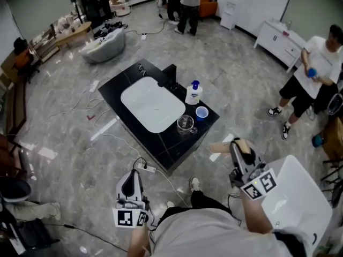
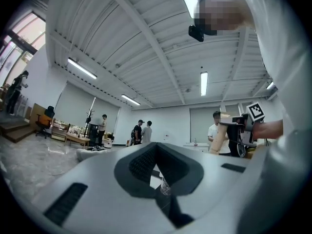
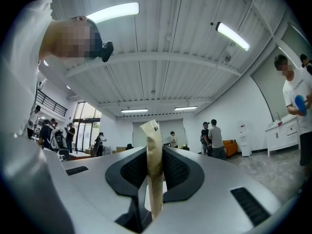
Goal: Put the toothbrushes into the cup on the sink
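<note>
A black counter (image 1: 170, 150) with a white sink basin (image 1: 153, 103) stands ahead on the floor. On its right side are a clear glass cup (image 1: 185, 124), a small blue cup (image 1: 201, 112) and a soap bottle (image 1: 193, 93). My right gripper (image 1: 236, 143) is held off the counter's near right corner, shut on a beige paper-wrapped toothbrush (image 1: 222, 148). In the right gripper view that toothbrush (image 3: 154, 174) stands upright between the pads. My left gripper (image 1: 130, 174) hangs lower, off the counter's near left, shut with nothing in it (image 2: 156, 147).
A power strip with cables (image 1: 146, 168) lies on the floor by the counter's near corner. A white table (image 1: 300, 197) is at my right. A person in a white shirt (image 1: 316, 71) stands at the far right, others at the back (image 1: 187, 7). A bathtub (image 1: 103, 47) sits far left.
</note>
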